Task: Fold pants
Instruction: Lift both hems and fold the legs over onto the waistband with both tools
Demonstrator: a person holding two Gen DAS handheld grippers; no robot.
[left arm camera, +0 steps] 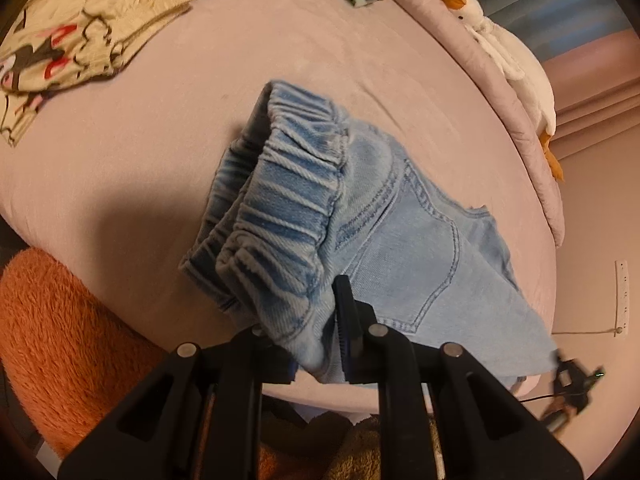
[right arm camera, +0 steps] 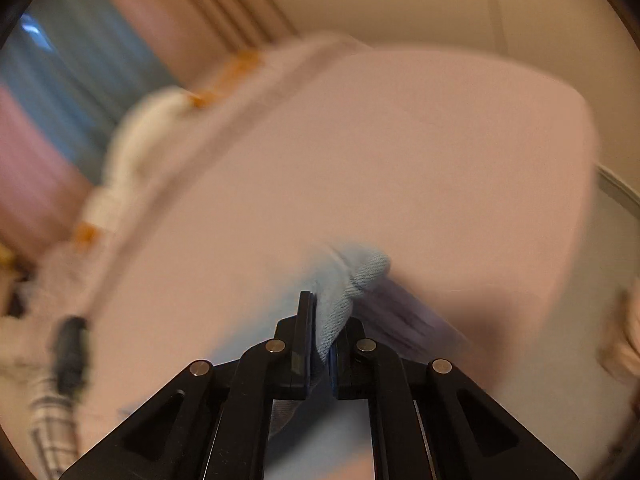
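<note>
Here the left claw is clamped on the elastic waistband of the light blue denim pants, which hang lifted above the pink bed, back pocket showing. The right claw is pinched on another bunch of the same denim; that view is blurred. Far left on the bed lies a cream printed garment, and a white plush goose rests along the far right edge.

left gripper: matte black, two angular linkage arms per side, round silver pins at joints, triangular cut-outs, blue pad edges | right gripper: same black frame, silver pins, flat black fingers, blue-edged pads
</note>
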